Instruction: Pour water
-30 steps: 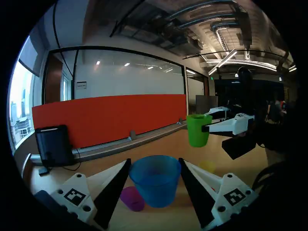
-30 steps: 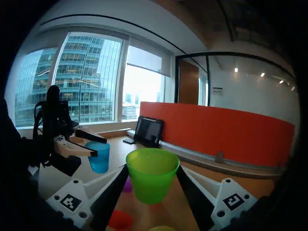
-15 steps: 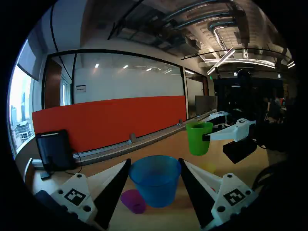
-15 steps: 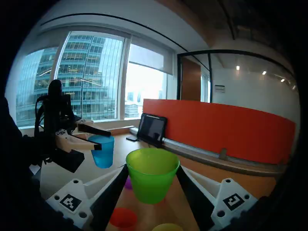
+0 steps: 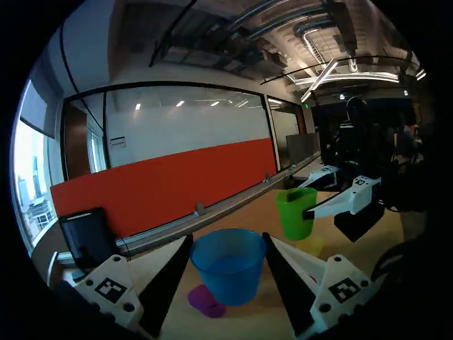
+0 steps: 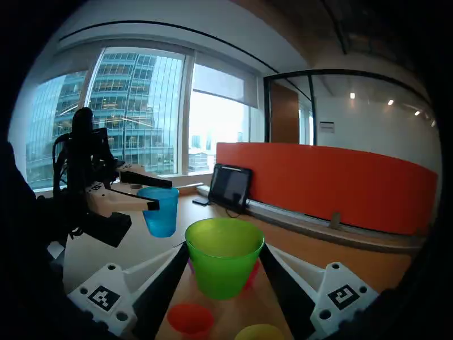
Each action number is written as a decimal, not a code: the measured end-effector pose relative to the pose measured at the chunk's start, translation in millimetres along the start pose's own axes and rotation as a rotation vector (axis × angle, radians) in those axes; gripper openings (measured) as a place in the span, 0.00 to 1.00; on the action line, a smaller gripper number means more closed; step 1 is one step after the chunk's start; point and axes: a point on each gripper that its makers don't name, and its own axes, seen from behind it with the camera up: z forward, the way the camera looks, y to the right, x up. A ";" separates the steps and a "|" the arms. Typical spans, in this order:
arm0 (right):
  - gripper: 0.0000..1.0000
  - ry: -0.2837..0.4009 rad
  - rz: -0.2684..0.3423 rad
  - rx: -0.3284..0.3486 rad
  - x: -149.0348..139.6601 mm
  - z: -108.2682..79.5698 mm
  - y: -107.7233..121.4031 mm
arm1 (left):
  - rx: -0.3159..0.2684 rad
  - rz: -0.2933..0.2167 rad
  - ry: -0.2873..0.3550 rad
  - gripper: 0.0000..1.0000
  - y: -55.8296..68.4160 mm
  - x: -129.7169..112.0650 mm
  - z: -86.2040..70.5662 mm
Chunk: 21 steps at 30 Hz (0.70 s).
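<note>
My left gripper (image 5: 226, 249) is shut on a blue plastic cup (image 5: 228, 266), held upright above the wooden table (image 5: 266, 212). My right gripper (image 6: 224, 255) is shut on a green cup (image 6: 225, 258), also upright. In the left gripper view the green cup (image 5: 295, 212) hangs to the right and farther off, gripped by the right gripper (image 5: 310, 208). In the right gripper view the blue cup (image 6: 161, 211) sits left of the green one, gripped by the left gripper (image 6: 160, 195). The two cups are apart. I cannot tell how much liquid either holds.
Small cups stand on the table below: purple (image 5: 205, 299), yellow (image 5: 310, 245), orange (image 6: 190, 318) and a red one (image 6: 252, 273) behind the green cup. A dark tablet (image 6: 231, 187) leans near the orange partition (image 6: 340, 181). Large windows (image 6: 130, 119) lie beyond.
The blue cup and left gripper have moved closer to the green cup in the right gripper view. More of the small cups on the table has come into view below.
</note>
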 end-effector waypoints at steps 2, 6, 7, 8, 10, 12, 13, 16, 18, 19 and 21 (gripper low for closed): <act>0.92 0.000 -0.002 0.007 -0.8 0.7 -3.8 | 0.005 0.022 -0.004 0.88 -0.8 2.9 -0.4; 0.92 -0.005 -0.004 0.020 -5.2 3.5 -11.1 | 0.008 0.060 -0.006 0.88 -1.3 9.5 -1.5; 0.92 -0.007 -0.004 0.024 -6.5 4.1 -13.0 | 0.011 0.070 -0.006 0.88 -1.8 11.4 -1.8; 0.92 -0.008 -0.003 0.028 -7.9 4.9 -15.1 | 0.014 0.082 -0.005 0.88 -2.4 13.5 -2.3; 0.92 -0.011 -0.001 0.035 -11.0 6.4 -19.3 | 0.018 0.107 -0.007 0.88 -3.1 17.5 -3.0; 0.92 -0.015 0.001 0.043 -14.4 8.2 -23.8 | 0.023 0.136 -0.009 0.88 -3.8 21.6 -3.9; 0.92 -0.017 0.002 0.047 -16.0 9.3 -26.0 | 0.025 0.152 -0.010 0.88 -4.0 23.3 -4.5; 0.92 -0.020 0.005 0.059 -20.4 12.9 -32.7 | 0.031 0.207 -0.013 0.88 -4.2 28.9 -6.4; 0.92 -0.021 0.006 0.068 -22.5 15.6 -37.7 | 0.034 0.245 -0.015 0.88 -4.0 32.8 -7.7; 0.92 -0.022 0.007 0.073 -23.2 16.8 -40.3 | 0.035 0.263 -0.016 0.88 -3.8 34.6 -8.3; 0.92 -0.022 0.006 0.083 -24.7 19.6 -46.0 | 0.037 0.300 -0.017 0.88 -3.1 38.4 -9.6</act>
